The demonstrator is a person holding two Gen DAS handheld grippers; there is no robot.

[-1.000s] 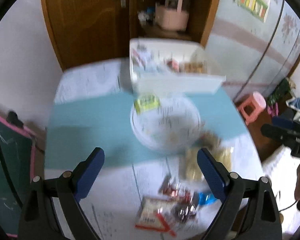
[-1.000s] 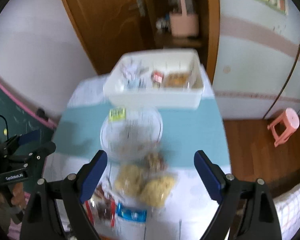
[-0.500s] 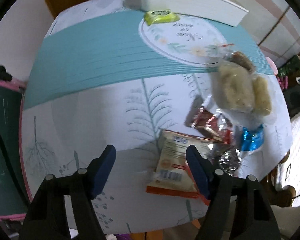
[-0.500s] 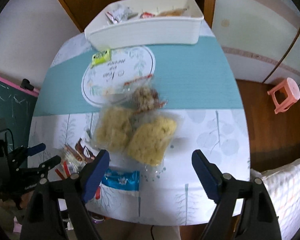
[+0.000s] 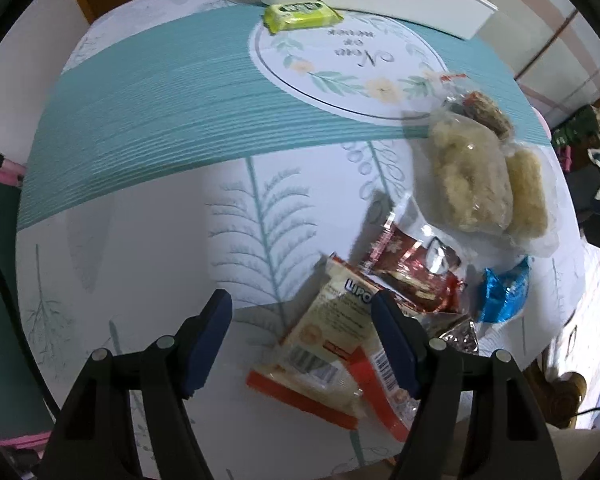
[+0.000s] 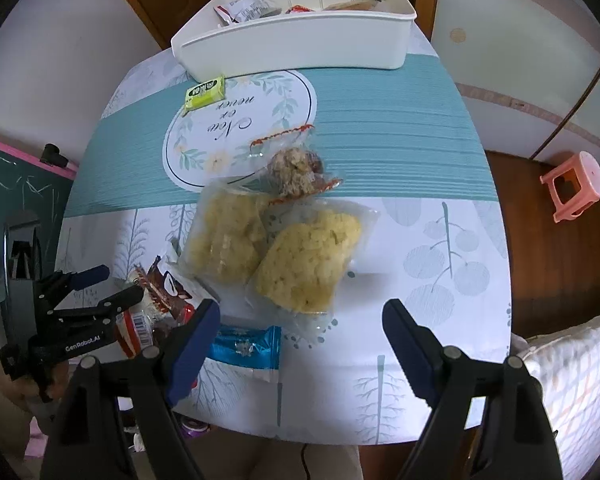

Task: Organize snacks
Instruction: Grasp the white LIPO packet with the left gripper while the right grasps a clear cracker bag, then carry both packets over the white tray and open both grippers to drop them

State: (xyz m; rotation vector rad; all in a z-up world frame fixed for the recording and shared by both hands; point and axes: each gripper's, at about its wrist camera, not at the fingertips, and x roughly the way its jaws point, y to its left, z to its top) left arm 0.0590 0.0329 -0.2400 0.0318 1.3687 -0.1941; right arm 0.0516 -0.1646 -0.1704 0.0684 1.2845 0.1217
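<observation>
The left gripper [image 5: 302, 316] was held released above the near edge of the tabletop [image 5: 148, 240], its jaws spread over an orange-and-white cracker packet [image 5: 332, 344]. A red-brown foil snack [image 5: 412, 264] was overlapped with that packet, and a blue wrapper [image 5: 504, 292] was seen just beside it. The right gripper [image 6: 302, 326] was likewise held released and empty, above the blue wrapper [image 6: 246, 346] and near two clear bags of yellow puffed snacks [image 6: 268, 248]. A smaller clear bag of brown pieces [image 6: 296, 172] was laid touching these bags, on the teal runner [image 6: 388, 132]. A green packet [image 6: 205, 94] was placed just beside a white bin [image 6: 300, 46] at the far edge, in which several snacks were already held.
</observation>
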